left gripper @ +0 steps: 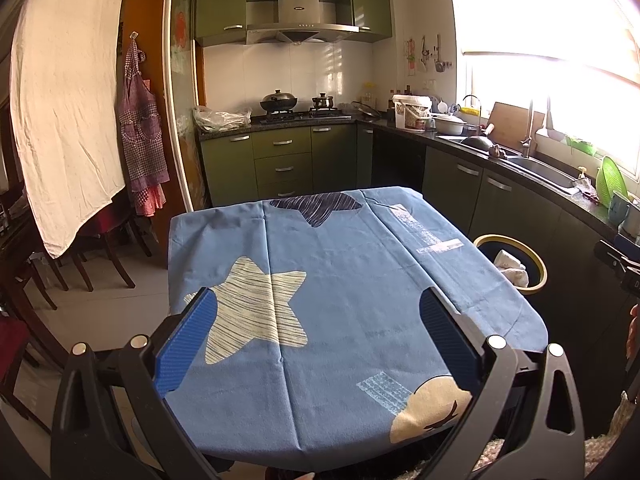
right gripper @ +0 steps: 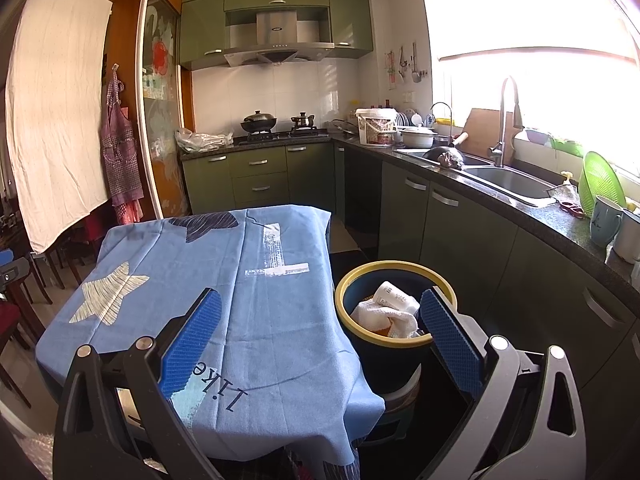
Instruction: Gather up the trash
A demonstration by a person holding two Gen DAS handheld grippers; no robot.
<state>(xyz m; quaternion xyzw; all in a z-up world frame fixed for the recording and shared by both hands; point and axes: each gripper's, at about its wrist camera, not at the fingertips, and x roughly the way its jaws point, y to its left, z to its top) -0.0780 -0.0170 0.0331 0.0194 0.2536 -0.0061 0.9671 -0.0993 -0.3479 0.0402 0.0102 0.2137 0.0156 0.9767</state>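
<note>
A dark blue trash bin with a yellow rim [right gripper: 400, 270] stands on the floor right of the table; it also shows in the left wrist view [left gripper: 538, 264]. Crumpled white paper [right gripper: 386, 314] and a white packet [right gripper: 396, 294] lie inside it. The table carries a blue cloth with star prints [left gripper: 340, 280], also in the right wrist view [right gripper: 256, 300]. My left gripper [left gripper: 318, 318] is open and empty above the table's near half. My right gripper [right gripper: 320, 320] is open and empty, over the table's right edge and the bin.
Green kitchen cabinets and a dark counter [right gripper: 532, 208] with a sink [right gripper: 508, 182], a green colander [right gripper: 600, 184] and mugs run along the right. A stove with pots [left gripper: 298, 110] is at the back. Dark wooden chairs [left gripper: 100, 252] and a hanging white sheet [left gripper: 68, 112] are on the left.
</note>
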